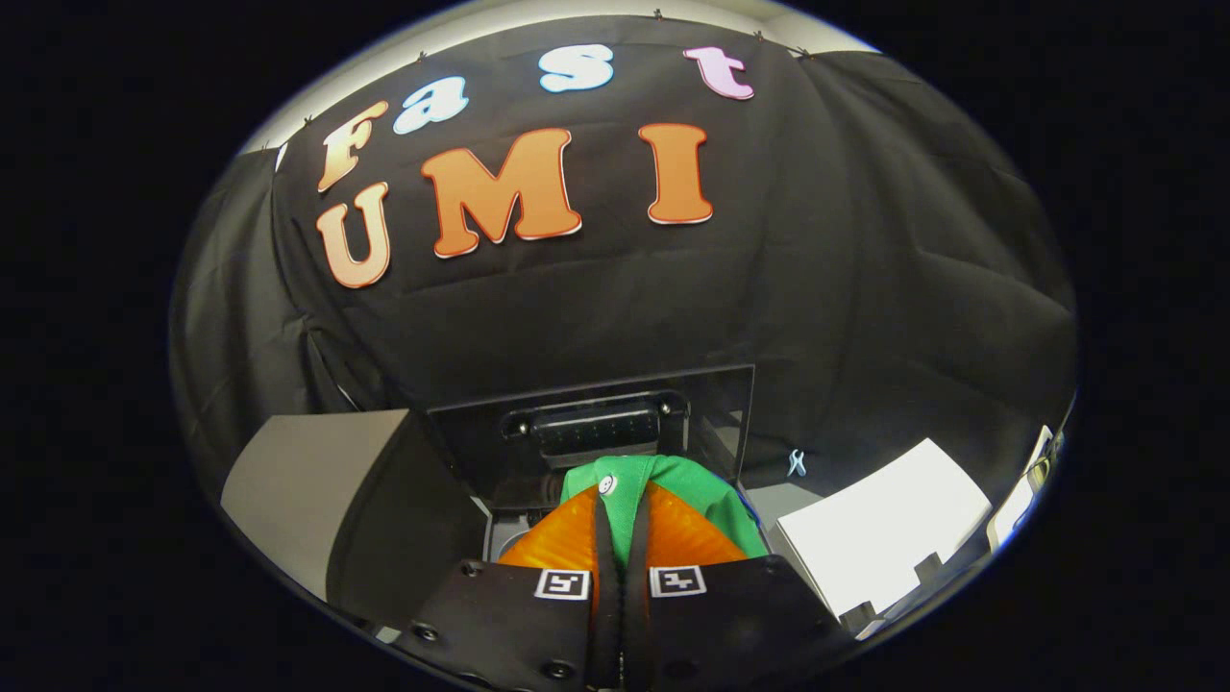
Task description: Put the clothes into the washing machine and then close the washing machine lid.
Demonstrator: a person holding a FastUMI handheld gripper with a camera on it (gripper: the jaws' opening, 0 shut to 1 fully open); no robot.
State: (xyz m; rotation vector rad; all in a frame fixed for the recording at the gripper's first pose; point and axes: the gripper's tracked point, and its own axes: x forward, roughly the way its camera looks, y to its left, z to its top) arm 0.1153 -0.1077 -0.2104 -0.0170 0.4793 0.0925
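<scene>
Where its fingers nearly meet, gripper (621,538) clamped on green garment (701,495) above washing machine (509,533)

Black wrinkled cloth wall (865,269) draped across the whole back of the booth, pinned along its top under a pale strip of ceiling (596,12). Low at one side, a bright white flat panel (884,529) caught the light.

A green garment (687,481) with a white button sits between orange fingers (567,538) of the black claw (620,524), before what seems a dark washing machine lid (596,423).
</scene>
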